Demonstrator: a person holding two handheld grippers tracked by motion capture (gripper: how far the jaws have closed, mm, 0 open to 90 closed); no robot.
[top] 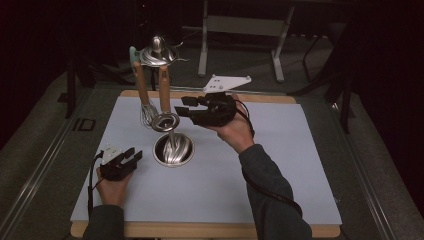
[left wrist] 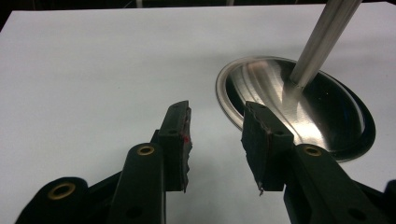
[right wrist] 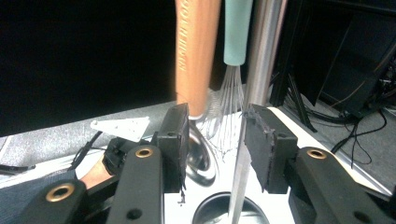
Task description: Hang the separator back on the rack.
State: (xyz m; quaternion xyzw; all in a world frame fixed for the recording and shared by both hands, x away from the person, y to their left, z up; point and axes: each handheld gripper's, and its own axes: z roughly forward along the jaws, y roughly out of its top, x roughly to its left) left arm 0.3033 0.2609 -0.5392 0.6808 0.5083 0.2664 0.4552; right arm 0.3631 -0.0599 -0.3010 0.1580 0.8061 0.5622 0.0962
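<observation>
Your right gripper, jaws spread and apparently pinching nothing, sits beside the wooden-handled ladle hanging from the utensil stand; your left gripper, also spread, rests beside its base.

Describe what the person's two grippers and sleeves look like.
Both grippers are black, each with two blocky jaws whose arms carry brass-ringed holes. The left gripper has a pale plate on top and a black cable trailing beside the hand. The right gripper bears a white three-cornered plate with small holes, and its black cable runs down the forearm. The jaw pads look worn and ragged at the edges. The person wears dark grey-blue long sleeves.
</observation>
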